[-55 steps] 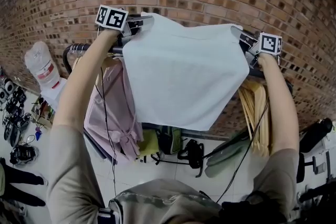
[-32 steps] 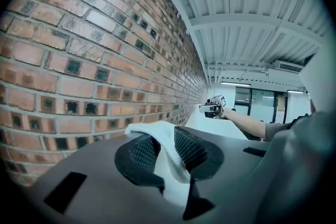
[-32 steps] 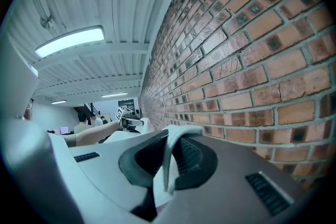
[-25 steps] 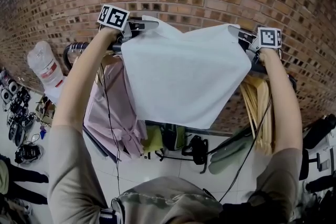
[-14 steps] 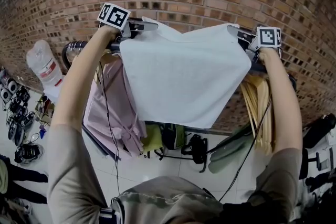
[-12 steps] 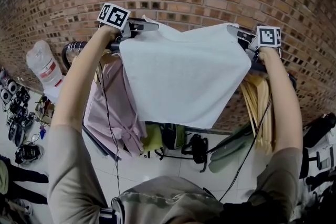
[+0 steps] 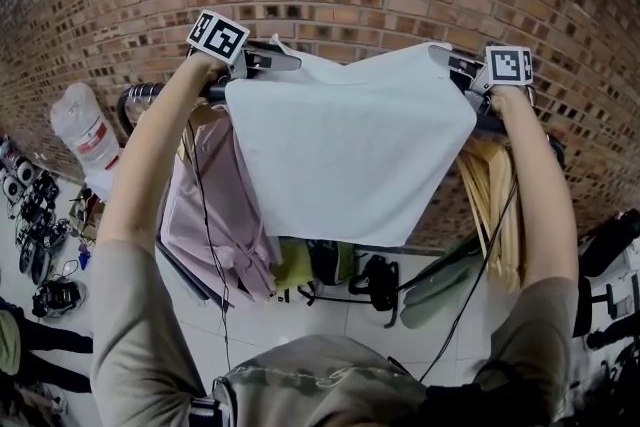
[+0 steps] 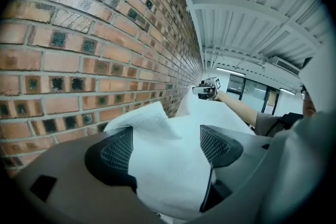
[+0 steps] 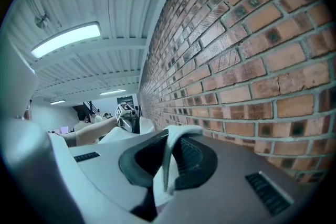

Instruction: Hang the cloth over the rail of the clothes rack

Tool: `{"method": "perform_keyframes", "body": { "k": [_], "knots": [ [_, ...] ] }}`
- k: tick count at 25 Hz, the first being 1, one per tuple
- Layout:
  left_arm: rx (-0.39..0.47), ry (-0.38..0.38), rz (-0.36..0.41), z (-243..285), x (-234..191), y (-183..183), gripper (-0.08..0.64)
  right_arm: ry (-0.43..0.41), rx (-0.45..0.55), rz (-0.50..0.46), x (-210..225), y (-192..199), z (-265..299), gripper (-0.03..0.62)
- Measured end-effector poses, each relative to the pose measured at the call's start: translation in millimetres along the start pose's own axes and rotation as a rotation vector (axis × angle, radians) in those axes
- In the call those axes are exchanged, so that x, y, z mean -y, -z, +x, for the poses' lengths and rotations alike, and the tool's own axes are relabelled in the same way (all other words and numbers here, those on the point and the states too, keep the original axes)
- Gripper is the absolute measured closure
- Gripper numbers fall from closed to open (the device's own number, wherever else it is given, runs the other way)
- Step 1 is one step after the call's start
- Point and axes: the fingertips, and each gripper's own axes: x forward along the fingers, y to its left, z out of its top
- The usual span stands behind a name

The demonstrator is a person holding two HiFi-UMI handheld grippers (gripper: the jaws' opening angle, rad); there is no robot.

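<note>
Left gripper (image 8: pixel 165 148) jaws just opened wide; cloth (image 7: pixel 350 140) corner loose between them. Right gripper (image 9: pixel 168 157) clamped on other corner. Cloth draped over rail (image 7: pixel 148 91). Back your left out straight, avoid snagging, then release right.

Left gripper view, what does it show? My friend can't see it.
The left gripper has just been opening its jaws, now wide apart, with a white cloth lying between them. A brick wall runs along the left, and the right gripper holds the cloth's far end.
</note>
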Motion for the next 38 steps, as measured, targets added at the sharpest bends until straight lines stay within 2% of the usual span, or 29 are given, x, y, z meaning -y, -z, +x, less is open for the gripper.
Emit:
{"method": "perform_keyframes", "body": {
  "k": [3, 9, 11, 12, 13, 14, 16, 17, 19, 21, 22, 24, 30, 35, 38],
  "knots": [
    [-0.023, 0.003, 0.018, 1.8, 1.3, 2.7, 0.166, 0.008, 0.003, 0.011, -0.1, 0.9, -1.3, 0.575],
    [-0.036, 0.004, 0.043, 2.7, 4.6, 5.2, 0.166, -0.074, -0.002, 0.007, -13.2, 2.9, 6.3, 0.574],
    [-0.034, 0.006, 0.042, 2.5, 5.8, 5.2, 0.166, -0.033, -0.005, 0.009, -7.3, 2.5, 4.5, 0.572],
    [-0.035, 0.007, 0.042, 2.5, 6.5, 5.7, 0.166, -0.012, -0.01, 0.008, -4.2, 3.0, 3.8, 0.552],
    [-0.04, 0.007, 0.043, 2.8, 7.1, 6.7, 0.166, -0.001, -0.016, 0.004, -3.2, 3.3, 3.9, 0.48],
    [-0.047, 0.008, 0.046, 3.2, 7.6, 7.8, 0.166, 0.011, -0.022, -0.001, -2.6, 3.7, 3.6, 0.45],
    [-0.054, 0.011, 0.049, 3.9, 8.5, 8.7, 0.166, 0.014, -0.032, 0.007, -3.7, 6.1, 4.6, 0.441],
    [-0.052, 0.013, 0.05, 4.1, 9.1, 8.5, 0.166, 0.018, -0.037, 0.016, -3.3, 8.3, 5.2, 0.4],
    [-0.048, 0.016, 0.051, 4.2, 10.1, 7.6, 0.166, 0.086, -0.046, 0.024, 8.0, 10.9, 1.8, 0.327],
    [-0.045, 0.018, 0.052, 4.1, 10.8, 7.1, 0.166, 0.051, -0.029, 0.018, 3.4, 6.9, 4.4, 0.305],
    [-0.045, 0.02, 0.052, 4.1, 11.0, 7.3, 0.166, 0.031, -0.025, 0.013, -0.1, 5.8, 6.1, 0.302],
    [-0.049, 0.026, 0.051, 4.2, 11.7, 8.9, 0.166, 0.076, -0.038, 0.019, 6.8, 9.6, 4.5, 0.302],
    [-0.048, 0.043, 0.058, 5.3, 16.8, 7.5, 0.166, 0.111, -0.032, 0.012, 10.9, 8.3, -1.5, 0.302],
    [-0.033, 0.084, 0.071, 3.3, 25.4, 4.4, 0.166, 0.049, -0.086, -0.028, -2.1, 18.7, 5.8, 0.302],
    [-0.022, 0.078, 0.069, 2.1, 24.4, 2.9, 0.166, 0.091, -0.072, -0.042, 1.8, 13.8, 1.8, 0.302]
  ]
}}
